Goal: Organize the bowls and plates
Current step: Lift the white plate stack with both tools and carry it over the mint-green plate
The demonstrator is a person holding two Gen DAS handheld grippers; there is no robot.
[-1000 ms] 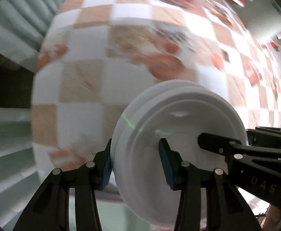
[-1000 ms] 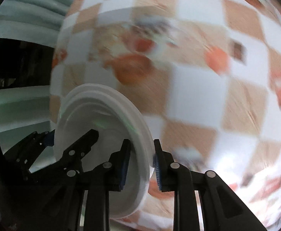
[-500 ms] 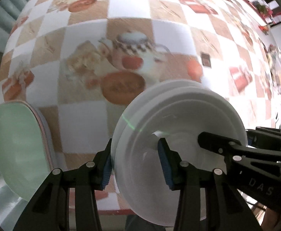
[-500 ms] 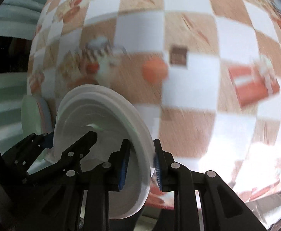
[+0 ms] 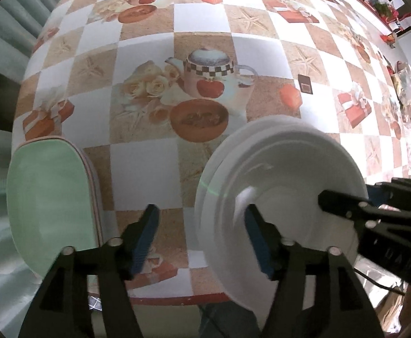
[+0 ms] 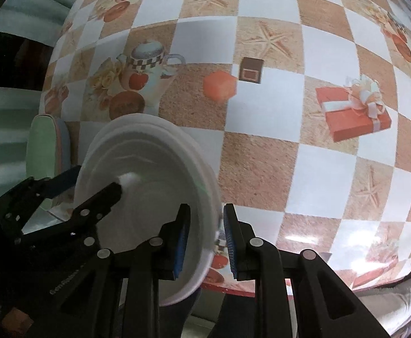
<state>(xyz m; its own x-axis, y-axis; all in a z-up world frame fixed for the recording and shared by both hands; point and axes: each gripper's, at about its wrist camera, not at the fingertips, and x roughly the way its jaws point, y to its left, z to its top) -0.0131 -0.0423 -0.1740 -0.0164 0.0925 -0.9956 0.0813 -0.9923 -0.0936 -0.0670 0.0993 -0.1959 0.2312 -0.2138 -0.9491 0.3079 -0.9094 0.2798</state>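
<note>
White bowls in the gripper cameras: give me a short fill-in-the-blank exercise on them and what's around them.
1. The right gripper is shut on the rim of the ___ stacked bowls.
2. The plate lying near the table's edge is ___.
3. The tablecloth has a ___ pattern of white and tan squares.

Missing words: white; green; checkered

We cannot see the white round plates' (image 5: 284,174) bottom edge; the pale green plate (image 5: 47,205) blurs at nine o'clock.
</note>
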